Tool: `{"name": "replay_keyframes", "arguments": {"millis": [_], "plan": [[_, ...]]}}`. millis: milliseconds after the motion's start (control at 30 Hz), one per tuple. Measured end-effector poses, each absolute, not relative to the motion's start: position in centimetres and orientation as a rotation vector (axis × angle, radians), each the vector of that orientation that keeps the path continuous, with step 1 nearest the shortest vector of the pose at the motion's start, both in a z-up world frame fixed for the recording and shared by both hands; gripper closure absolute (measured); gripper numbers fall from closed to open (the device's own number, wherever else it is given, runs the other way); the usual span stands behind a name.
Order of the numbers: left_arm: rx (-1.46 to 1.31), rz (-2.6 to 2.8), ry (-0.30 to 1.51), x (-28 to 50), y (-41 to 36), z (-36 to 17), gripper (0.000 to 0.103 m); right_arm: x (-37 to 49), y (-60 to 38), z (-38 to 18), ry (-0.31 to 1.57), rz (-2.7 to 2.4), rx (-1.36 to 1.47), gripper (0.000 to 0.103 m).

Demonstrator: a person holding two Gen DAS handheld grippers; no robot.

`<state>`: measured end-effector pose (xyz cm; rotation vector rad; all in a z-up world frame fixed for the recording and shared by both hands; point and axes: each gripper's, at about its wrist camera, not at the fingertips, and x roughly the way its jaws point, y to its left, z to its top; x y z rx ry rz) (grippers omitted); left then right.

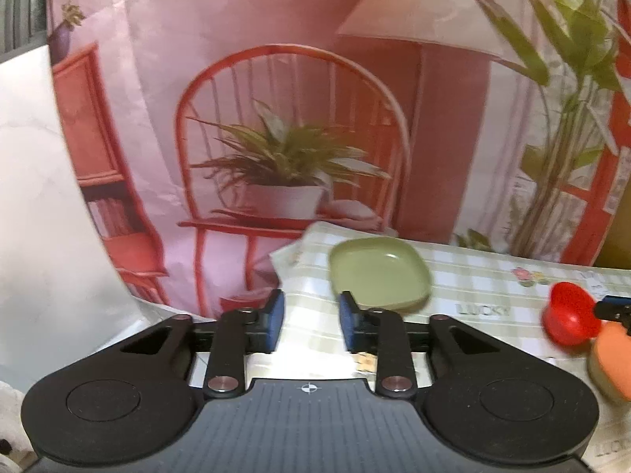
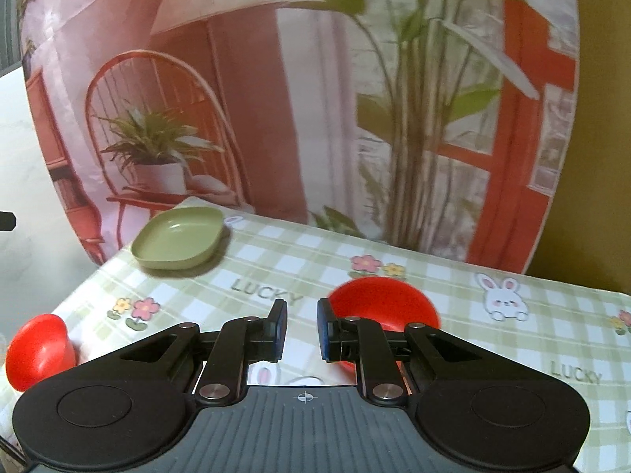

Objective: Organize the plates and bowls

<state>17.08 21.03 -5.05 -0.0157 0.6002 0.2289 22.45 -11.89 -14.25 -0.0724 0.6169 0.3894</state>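
Green plate [image 2: 179, 242]: far table [image 2: 434, 260] corner, alone. Red bowls [image 2: 384, 305] [image 2: 35, 349]: scattered, unstacked (sorting seemingly barely begun). Left tool [image 1: 311, 321]: parted, empty. Right tool [image 2: 301, 329]: narrowly parted, empty.

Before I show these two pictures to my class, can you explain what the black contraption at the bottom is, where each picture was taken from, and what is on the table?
A person holds a two-fingered grabbing tool in each hand, each carrying a camera that looks along its fingers. One picture comes from the left gripper, the other from the right gripper. Both are open and hold nothing. On the checked tablecloth lie a green square plate, a red bowl behind the right fingers, and a second red bowl at the left edge. The pink room behind is a printed backdrop.
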Motion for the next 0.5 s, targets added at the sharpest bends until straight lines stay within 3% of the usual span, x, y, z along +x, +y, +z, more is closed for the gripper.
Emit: {"name": "replay_keyframes", "arguments": {"millis": [100,267,500], "plan": [[-0.016,0.253,0.588,17.5,22.3,-5.5,0.063,22.9,-10.5,-14.4,0.633,0.399,-0.058,0.087],[-0.044,0.228,0.539,18.4,23.6,-6.1,0.041,23.8,-7.4,-14.9,0.642,0.441,-0.098,0.086],[-0.05,0.193,0.539,22.5,24.9,-8.3,0.039,26.9,-3.7,-15.4,0.626,0.471,-0.074,0.086]]}}
